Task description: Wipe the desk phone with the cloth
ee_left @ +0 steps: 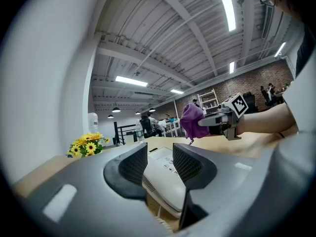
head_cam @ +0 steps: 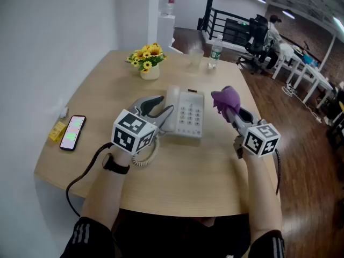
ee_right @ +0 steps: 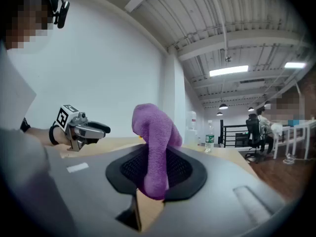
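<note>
1. The wooden table (head_cam: pixel 177 187) is bounded by a white wall (head_cam: pixel 48 42) on the left. Bare room is left along its near and right edges, with dark floor (head_cam: pixel 306 160) beyond on the right.
2. The desk phone (head_cam: pixel 189 114) is set near the table's middle. Its handset (head_cam: pixel 172 102) is laid along its left side, and a coiled cord (head_cam: pixel 141 159) is looped at its near-left corner.
3. The left gripper (head_cam: pixel 165 107) is brought in from the phone's left. In the left gripper view its jaws are seen held apart with the handset between them; whether the pads press on it cannot be told.
4. The right gripper (head_cam: pixel 230 110) is held just beside the phone's right edge, its jaws closed on the purple cloth (head_cam: pixel 226 98), which is bunched up past the tips. Only the left gripper view shows the cloth raised off the tabletop.
5. A pot of sunflowers (head_cam: pixel 147 61) is placed behind the phone to the left.
6. A smartphone (head_cam: pixel 73 131) and a yellow item (head_cam: pixel 57 130), seen in the head view alone, are laid by the left edge, well apart from the phone.
7. A water bottle (head_cam: pixel 215 51) and a glass (head_cam: pixel 195 57) are stood at the far edge.
</note>
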A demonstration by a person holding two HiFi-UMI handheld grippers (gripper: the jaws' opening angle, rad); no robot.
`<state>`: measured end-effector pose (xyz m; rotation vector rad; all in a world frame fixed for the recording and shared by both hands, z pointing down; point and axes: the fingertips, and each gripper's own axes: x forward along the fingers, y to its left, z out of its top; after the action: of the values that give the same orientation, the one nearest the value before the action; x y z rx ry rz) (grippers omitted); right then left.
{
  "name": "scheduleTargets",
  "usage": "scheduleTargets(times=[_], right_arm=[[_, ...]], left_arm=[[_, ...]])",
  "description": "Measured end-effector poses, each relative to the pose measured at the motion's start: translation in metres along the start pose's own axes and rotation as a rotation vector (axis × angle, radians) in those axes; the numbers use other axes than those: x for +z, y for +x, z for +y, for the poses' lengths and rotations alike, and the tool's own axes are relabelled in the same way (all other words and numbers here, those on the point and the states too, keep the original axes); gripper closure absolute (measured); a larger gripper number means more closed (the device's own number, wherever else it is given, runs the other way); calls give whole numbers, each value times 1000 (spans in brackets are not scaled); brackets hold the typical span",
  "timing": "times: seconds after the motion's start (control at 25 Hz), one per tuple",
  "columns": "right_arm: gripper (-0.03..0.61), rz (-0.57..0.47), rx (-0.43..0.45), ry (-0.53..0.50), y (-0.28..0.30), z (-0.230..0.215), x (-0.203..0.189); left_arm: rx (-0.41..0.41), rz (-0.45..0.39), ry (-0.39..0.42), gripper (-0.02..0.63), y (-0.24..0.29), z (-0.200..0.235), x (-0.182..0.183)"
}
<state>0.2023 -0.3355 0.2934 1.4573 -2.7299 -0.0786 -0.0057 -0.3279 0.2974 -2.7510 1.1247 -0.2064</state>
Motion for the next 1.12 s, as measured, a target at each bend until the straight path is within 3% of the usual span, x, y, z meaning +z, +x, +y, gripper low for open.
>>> scheduleTargets(times=[0.36, 0.8, 1.12], right_arm=[[497, 220, 6, -198, 64, -14, 3], [497, 397, 75, -448, 154, 2, 8], [497, 653, 100, -682, 175, 12, -52]], left_arm=[[25, 26, -26, 451, -1, 10, -10], [20, 23, -35, 451, 0, 9, -10], [8, 22, -31, 451, 2, 5, -10]])
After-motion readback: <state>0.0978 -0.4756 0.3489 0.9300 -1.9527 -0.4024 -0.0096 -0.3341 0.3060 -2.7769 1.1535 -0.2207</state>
